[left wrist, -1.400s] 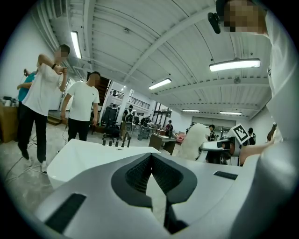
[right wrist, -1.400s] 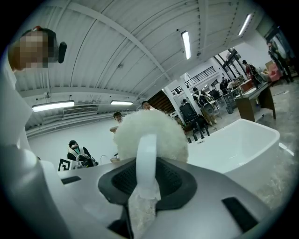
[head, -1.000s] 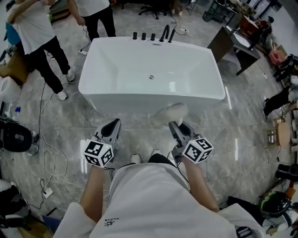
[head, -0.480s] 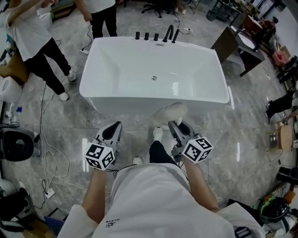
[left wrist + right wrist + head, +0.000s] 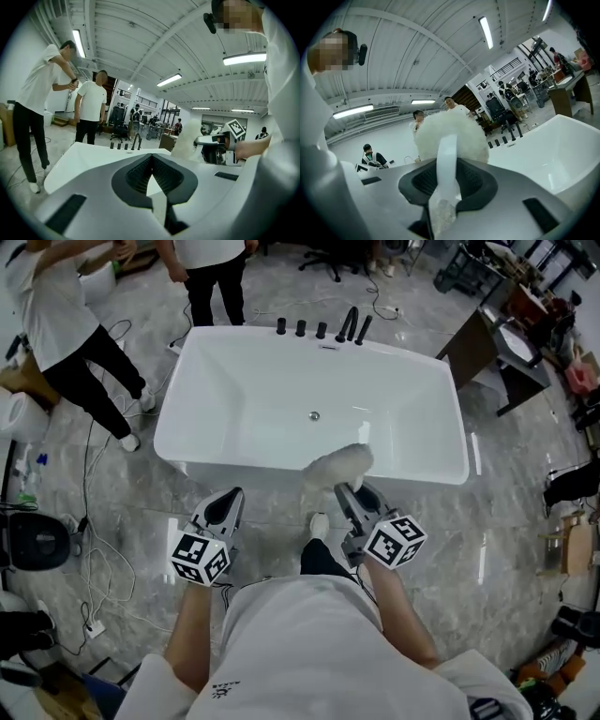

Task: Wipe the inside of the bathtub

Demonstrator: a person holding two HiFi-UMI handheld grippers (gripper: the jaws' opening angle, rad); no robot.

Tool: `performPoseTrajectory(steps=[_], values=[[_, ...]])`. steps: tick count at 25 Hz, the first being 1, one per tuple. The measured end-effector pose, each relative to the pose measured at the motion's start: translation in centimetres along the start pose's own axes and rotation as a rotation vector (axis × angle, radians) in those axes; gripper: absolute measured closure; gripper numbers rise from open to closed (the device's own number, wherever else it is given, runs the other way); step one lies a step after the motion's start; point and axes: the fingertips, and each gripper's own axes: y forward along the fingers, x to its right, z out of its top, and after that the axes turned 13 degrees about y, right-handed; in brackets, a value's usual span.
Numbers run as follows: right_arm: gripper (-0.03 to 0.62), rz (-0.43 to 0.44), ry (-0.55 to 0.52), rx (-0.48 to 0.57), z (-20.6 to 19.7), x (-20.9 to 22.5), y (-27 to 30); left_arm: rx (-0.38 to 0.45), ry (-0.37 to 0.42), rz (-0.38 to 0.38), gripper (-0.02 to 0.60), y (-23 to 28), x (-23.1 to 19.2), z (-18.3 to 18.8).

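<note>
The white bathtub [image 5: 217, 388] stands on the grey floor just ahead of me, its drain [image 5: 314, 415] near the middle. My right gripper [image 5: 349, 491] is shut on the white handle [image 5: 447, 157] of a fluffy white wiping pad [image 5: 338, 465], which hangs over the tub's near rim. In the right gripper view the pad [image 5: 451, 133] sticks out past the jaws of the right gripper [image 5: 445, 183], with the tub [image 5: 555, 145] to the right. My left gripper [image 5: 228, 499] is shut and holds nothing, short of the tub. In its own view the left gripper [image 5: 150, 169] faces the tub [image 5: 89, 157].
Black tap fittings [image 5: 323, 329] line the tub's far rim. Two people [image 5: 66, 315] stand at its far left corner. Cables [image 5: 94, 549] trail over the floor on the left. A desk [image 5: 487, 338] stands at the right, with clutter along the right edge.
I have stepped closer to the tub. The pad, before in front of the tub's outer wall, now hangs over its near rim. Both grippers keep their hold.
</note>
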Motion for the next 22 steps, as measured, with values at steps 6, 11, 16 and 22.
performPoseTrajectory(steps=[6, 11, 16, 22], values=[[0.493, 0.048, -0.006, -0.043, 5.8, 5.1, 3.8, -0.002, -0.034, 0.062, 0.571, 7.5, -1.0, 3.1], [0.493, 0.099, -0.003, -0.086, 9.9, 9.3, 6.8, -0.011, -0.049, 0.097, 0.571, 13.6, -1.5, 4.7], [0.494, 0.126, 0.001, -0.142, 12.7, 13.5, 9.8, -0.013, -0.06, 0.143, 0.571, 18.3, -2.5, 6.0], [0.494, 0.162, 0.002, -0.203, 13.8, 15.7, 12.3, -0.051, -0.088, 0.238, 0.571, 19.9, -4.0, 5.5]])
